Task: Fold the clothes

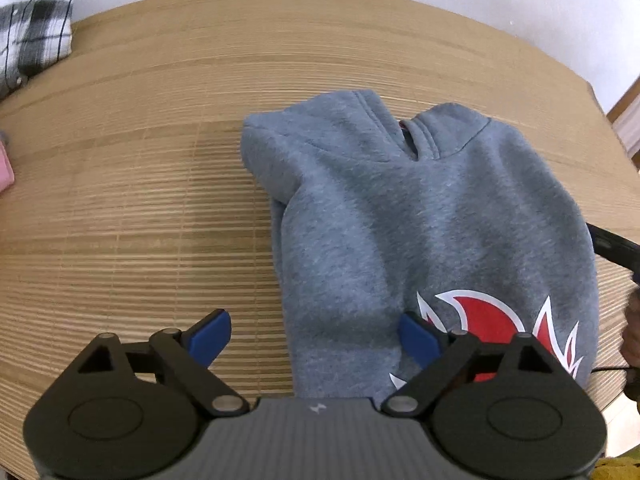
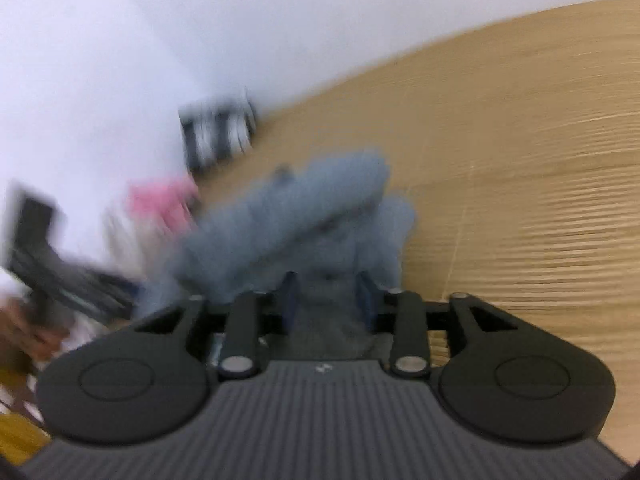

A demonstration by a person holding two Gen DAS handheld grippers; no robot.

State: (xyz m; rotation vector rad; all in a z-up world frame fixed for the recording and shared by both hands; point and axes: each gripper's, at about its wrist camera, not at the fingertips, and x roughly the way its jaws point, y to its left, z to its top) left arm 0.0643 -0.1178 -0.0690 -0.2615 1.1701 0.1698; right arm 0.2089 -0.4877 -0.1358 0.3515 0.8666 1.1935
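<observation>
Hoodie (image 1: 420, 220) lies half-folded on the tabletop (image 1: 140, 200); left tongs (image 1: 316, 336) gape empty over its hem, right tongs (image 2: 328, 300) pinch blurred grey cloth, which could slip free.

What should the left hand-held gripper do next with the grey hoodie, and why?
Probably ease the left hand-held gripper forward and close on the grey hoodie edge: it is open and empty, while the right hand-held gripper seems to grip fabric already.
</observation>
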